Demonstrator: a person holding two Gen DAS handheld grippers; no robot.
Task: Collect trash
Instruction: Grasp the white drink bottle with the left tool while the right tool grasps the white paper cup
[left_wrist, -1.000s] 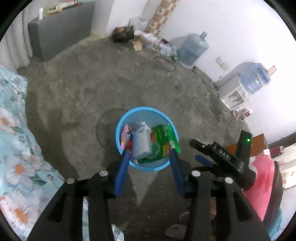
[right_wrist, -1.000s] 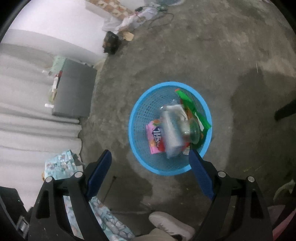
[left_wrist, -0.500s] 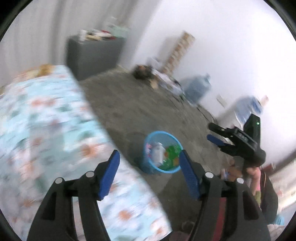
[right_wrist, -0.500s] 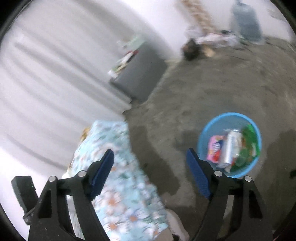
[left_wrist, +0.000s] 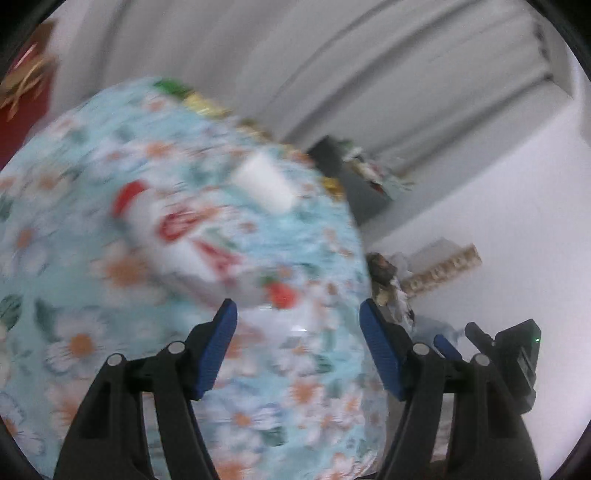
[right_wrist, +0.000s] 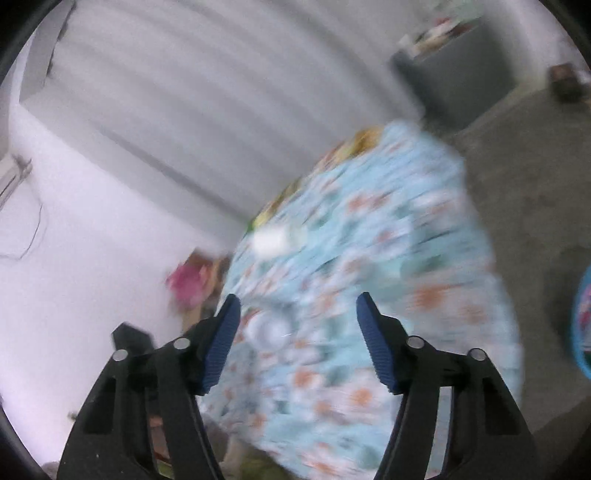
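The left gripper (left_wrist: 295, 347), black-framed with blue ribbed pads, stands spread with nothing between its fingers, and the right gripper (right_wrist: 297, 339) is also empty, its jaws closing on air. Both point down over the table covered in a pale blue cloth printed with orange-and-white flowers (left_wrist: 110, 332), where the remaining trash lies: a crumpled white plastic wrapper with red lettering (left_wrist: 192, 236), a small white paper cup on its side (left_wrist: 266, 182) and, just ahead of the right gripper, what looks like a clear plastic lid or cup (right_wrist: 267, 328). The blue plastic mesh basket (right_wrist: 581, 325) sits on the grey floor, well apart at the right edge. The views are heavily smeared, so a grab could well miss; the right jaws may narrow too far before reaching the lid, or pinch and drag the loose cloth, tipping light items off the table. The wrapper's red print is too blurred to read; no brand is legible.
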